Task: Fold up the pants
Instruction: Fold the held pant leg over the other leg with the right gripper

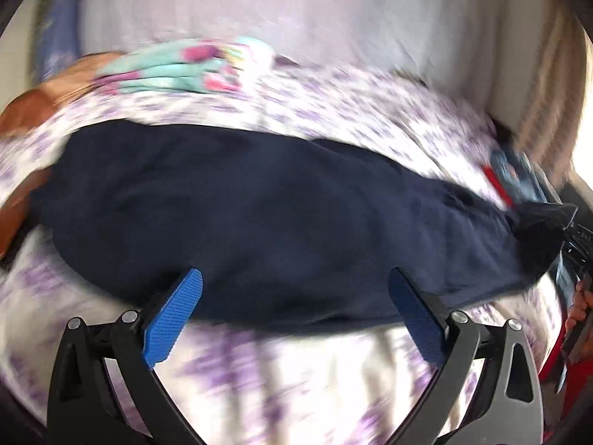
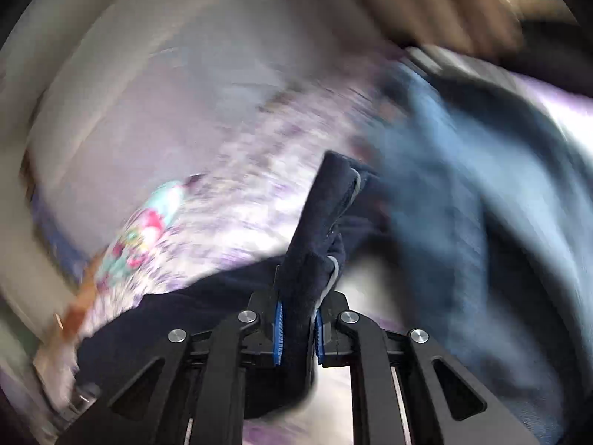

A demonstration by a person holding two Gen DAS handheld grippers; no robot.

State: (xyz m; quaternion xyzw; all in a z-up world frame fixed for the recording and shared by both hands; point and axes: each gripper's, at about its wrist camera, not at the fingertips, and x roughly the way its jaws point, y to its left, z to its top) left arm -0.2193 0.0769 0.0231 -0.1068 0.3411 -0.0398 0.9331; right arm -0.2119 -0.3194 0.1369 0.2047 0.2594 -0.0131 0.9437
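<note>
My right gripper [image 2: 298,328] pinches a bunched end of the dark navy fleece pants [image 1: 237,222] between its blue pads, while my left gripper [image 1: 296,311] hangs with jaws spread wide above the garment, which lies across the purple-flowered white bedsheet [image 1: 333,111].

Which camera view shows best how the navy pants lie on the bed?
The left wrist view: the navy pants stretch across the floral sheet. The right wrist view shows only a bunched end clamped in the right gripper.
</note>
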